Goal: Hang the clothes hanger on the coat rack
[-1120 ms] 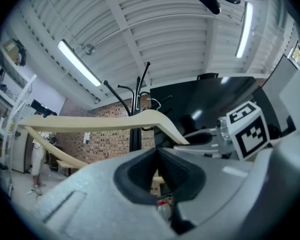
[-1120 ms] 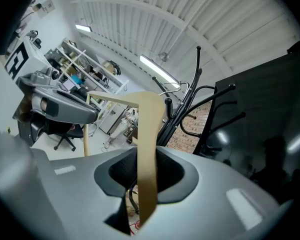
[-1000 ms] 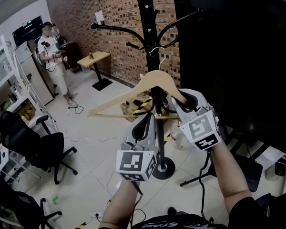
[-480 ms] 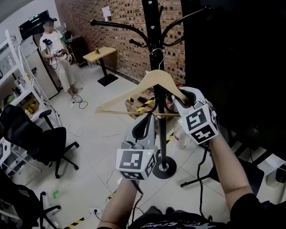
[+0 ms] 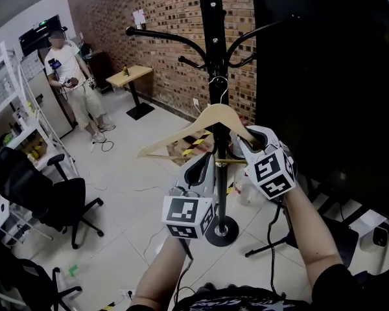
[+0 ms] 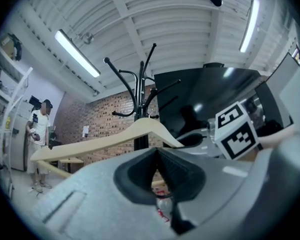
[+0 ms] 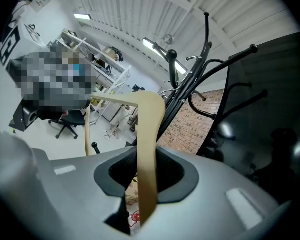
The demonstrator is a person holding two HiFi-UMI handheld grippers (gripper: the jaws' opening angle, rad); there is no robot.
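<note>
The pale wooden clothes hanger (image 5: 193,121) is pinched by its right shoulder between the pads of the right claw (image 5: 249,137). Its long free arm reaches away to that claw's left, and its thin metal hook (image 5: 218,86) stands above and ahead of the claw. The hook is close against the pole of the black metal coat rack (image 5: 214,37) but, as far as we can tell, not over any branch yet. The left claw (image 5: 206,162) sits just below and left of the right one. Its jaws are drawn together with nothing that we can see between them, close by the hanger's lower bar. Our main worry is the one-sided hold: with the wood gripped so far from its middle, the hanger may pivot in the pads and tilt the hook off line. The hook's mouth looks small and the curved branches rise above both claws, so we judge that a lift at a slight angle could glance off a branch or catch the pole. The free arm could also strike the pole as we turn. A hard nudge might rock the rack on its round base (image 5: 222,229), on the floor below the claws. The brick wall (image 5: 168,31) lies beyond the rack, while the black office chair (image 5: 42,193) and the standing person (image 5: 71,89), far to the left claw's left, look safely out of reach.
</note>
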